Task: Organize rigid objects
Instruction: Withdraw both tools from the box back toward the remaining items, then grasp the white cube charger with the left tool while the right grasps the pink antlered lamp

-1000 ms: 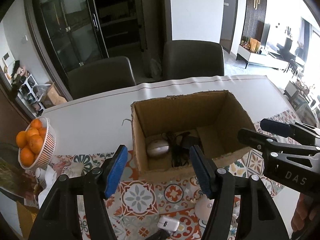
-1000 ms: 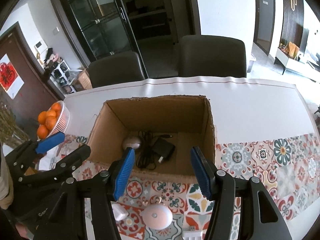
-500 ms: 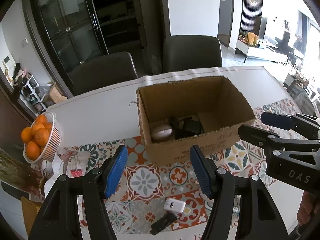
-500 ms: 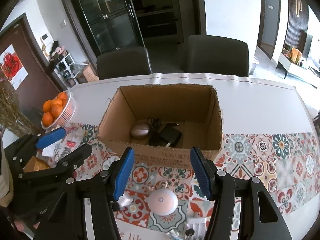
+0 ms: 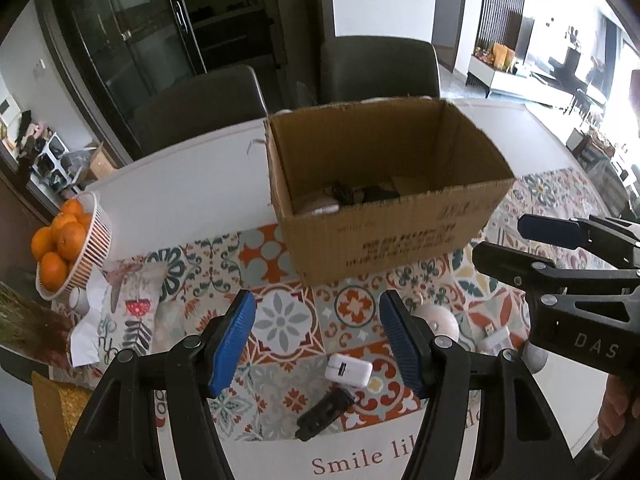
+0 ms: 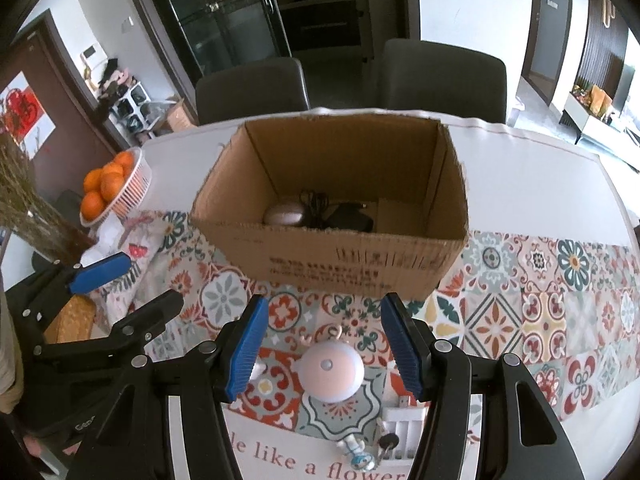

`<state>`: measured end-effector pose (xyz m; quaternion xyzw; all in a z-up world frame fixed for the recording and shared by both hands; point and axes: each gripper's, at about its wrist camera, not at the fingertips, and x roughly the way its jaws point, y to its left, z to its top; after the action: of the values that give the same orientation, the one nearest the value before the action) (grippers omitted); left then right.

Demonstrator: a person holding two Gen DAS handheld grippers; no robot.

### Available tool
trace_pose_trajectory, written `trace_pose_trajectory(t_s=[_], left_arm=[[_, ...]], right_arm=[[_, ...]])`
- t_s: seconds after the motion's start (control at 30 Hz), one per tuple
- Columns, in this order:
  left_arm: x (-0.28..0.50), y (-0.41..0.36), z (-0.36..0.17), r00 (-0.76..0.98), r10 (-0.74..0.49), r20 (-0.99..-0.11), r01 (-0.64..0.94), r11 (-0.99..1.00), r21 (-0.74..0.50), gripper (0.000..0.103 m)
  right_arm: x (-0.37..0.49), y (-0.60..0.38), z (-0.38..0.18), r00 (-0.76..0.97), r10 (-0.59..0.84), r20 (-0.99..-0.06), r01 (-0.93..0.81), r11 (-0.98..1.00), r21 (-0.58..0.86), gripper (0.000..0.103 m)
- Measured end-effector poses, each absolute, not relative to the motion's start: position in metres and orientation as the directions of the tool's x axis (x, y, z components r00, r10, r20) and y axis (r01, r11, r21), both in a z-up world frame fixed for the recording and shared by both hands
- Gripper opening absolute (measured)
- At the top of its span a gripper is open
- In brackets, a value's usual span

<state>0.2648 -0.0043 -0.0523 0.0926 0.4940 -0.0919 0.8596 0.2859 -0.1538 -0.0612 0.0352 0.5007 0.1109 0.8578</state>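
An open cardboard box (image 5: 392, 232) (image 6: 344, 256) stands on the patterned tablecloth; inside lie a grey mouse (image 6: 283, 214) and a black charger with its cable (image 6: 348, 218). My left gripper (image 5: 318, 344) is open and empty above a white USB charger (image 5: 348, 370) and a black clip-like object (image 5: 325, 414). My right gripper (image 6: 324, 348) is open and empty over a round pinkish-white device (image 6: 332, 370). A white USB stick (image 6: 402, 420), a small figurine (image 6: 356, 452) and keys lie near the front edge.
A white basket of oranges (image 5: 64, 244) (image 6: 116, 184) stands at the left, with a patterned cloth (image 5: 128, 312) beside it. Two dark chairs (image 6: 440, 76) stand behind the table. Dried grass (image 6: 24, 200) is at the far left.
Both grippers have pulled back from the box toward the table's front edge and lower; the small objects in front of the box now lie under them. Both stay open.
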Motion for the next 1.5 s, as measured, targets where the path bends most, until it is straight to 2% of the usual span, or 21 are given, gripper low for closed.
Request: trace_pose_trajectory(t_s=[0.77, 1.0, 1.33, 1.5], left_arm=[[0.257, -0.005, -0.110, 0.323, -0.096, -0.942, 0.325, 0.946, 0.015, 0.064], [0.259, -0.007, -0.131, 0.235, -0.112, -0.966, 0.334, 0.942, -0.028, 0.064], [0.262, -0.010, -0.156, 0.154, -0.139, -0.978, 0.341, 0.937, -0.079, 0.063], [0.266, -0.008, -0.168, 0.122, -0.151, -0.981, 0.327, 0.939, -0.104, 0.063]], right_arm=[[0.286, -0.143, -0.117, 0.328, 0.225, -0.917, -0.176, 0.969, 0.175, 0.060], [0.289, -0.138, -0.137, 0.262, 0.234, -0.936, -0.185, 0.964, 0.189, 0.062], [0.295, -0.136, -0.168, 0.181, 0.245, -0.952, -0.168, 0.962, 0.216, 0.071], [0.299, -0.136, -0.184, 0.146, 0.247, -0.958, -0.141, 0.964, 0.227, 0.072]])
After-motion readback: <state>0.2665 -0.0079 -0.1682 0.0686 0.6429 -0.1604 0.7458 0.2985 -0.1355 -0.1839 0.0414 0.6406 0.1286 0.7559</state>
